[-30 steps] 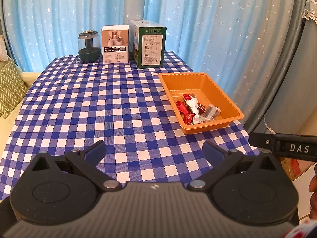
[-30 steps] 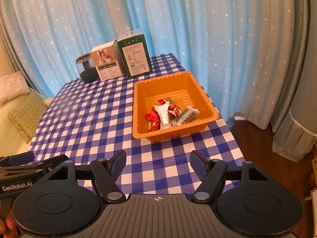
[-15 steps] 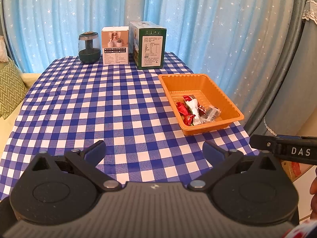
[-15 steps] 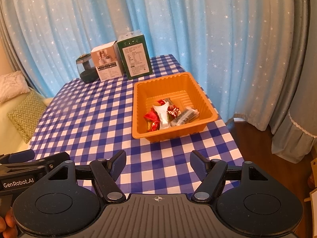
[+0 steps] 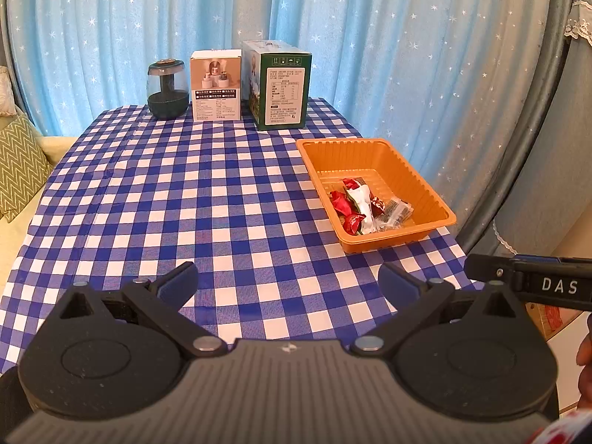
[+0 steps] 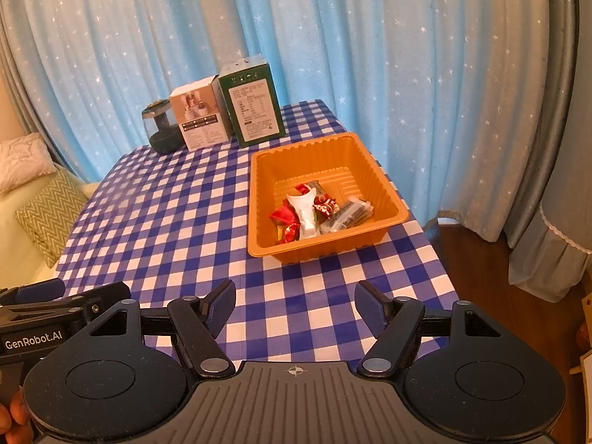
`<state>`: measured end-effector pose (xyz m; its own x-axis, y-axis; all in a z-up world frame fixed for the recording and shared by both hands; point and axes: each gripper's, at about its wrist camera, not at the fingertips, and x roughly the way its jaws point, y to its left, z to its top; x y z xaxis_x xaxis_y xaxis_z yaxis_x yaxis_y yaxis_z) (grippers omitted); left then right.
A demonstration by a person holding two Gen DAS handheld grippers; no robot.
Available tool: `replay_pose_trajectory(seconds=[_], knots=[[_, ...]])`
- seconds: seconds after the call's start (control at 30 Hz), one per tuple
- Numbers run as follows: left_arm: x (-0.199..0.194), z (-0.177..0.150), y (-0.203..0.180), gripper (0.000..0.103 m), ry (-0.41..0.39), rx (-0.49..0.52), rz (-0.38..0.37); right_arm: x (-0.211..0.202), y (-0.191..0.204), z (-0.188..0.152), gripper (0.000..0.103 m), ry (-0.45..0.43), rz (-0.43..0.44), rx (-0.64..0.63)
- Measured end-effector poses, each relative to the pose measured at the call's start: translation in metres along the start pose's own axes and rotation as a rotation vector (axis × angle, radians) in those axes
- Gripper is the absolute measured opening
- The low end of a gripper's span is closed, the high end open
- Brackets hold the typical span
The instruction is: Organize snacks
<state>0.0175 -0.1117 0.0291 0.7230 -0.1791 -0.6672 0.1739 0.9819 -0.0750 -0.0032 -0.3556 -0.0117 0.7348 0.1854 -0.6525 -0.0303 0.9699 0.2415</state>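
An orange tray (image 5: pixel 403 170) (image 6: pixel 264 199) stands near the right edge of the blue checked table. Several wrapped snacks (image 5: pixel 364 205) (image 6: pixel 318 211), red, white and clear, lie in its near half. My left gripper (image 5: pixel 286 283) is open and empty above the table's near edge, left of the tray. My right gripper (image 6: pixel 295 305) is open and empty, short of the tray's near side. Each gripper shows at the edge of the other's view: the right one in the left wrist view (image 5: pixel 532 281), the left one in the right wrist view (image 6: pixel 63 301).
At the table's far edge stand a dark glass jar (image 5: pixel 167 88), a white box (image 5: pixel 215 90) and a green box (image 5: pixel 283 85). Blue starred curtains hang behind. A sofa with a zigzag cushion (image 5: pixel 20 162) is at the left. Wooden floor (image 6: pixel 481 270) lies right of the table.
Both views have crept slightly; the tray sits a little lower and nearer in the right wrist view. Both grippers stay open and empty.
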Motion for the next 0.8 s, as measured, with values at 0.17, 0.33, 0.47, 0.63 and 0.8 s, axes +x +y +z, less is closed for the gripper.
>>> replay_pose_trajectory(seconds=[0.17, 0.33, 0.47, 0.63, 0.8], knots=[[-0.0004, -0.0002, 0.0001, 0.103, 0.0, 0.0, 0.001, 0.0001, -0.0002, 0.0001, 0.071, 0.0, 0.001, 0.0], [-0.001, 0.0003, 0.0008, 0.103, 0.0, 0.0, 0.002, 0.0003, 0.0, -0.0003, 0.071, 0.002, 0.001, -0.001], [-0.001, 0.0004, 0.0013, 0.103, 0.0, 0.001, 0.0, 0.0004, 0.0, -0.0005, 0.071, 0.001, 0.002, 0.0], [-0.0008, 0.0009, 0.0008, 0.103, 0.002, 0.001, 0.0, 0.0007, -0.0002, -0.0004, 0.071, 0.001, 0.0, 0.0], [-0.0004, 0.0003, 0.0005, 0.103, 0.002, 0.001, 0.0, 0.0005, -0.0005, 0.0, 0.071, 0.002, 0.001, -0.001]])
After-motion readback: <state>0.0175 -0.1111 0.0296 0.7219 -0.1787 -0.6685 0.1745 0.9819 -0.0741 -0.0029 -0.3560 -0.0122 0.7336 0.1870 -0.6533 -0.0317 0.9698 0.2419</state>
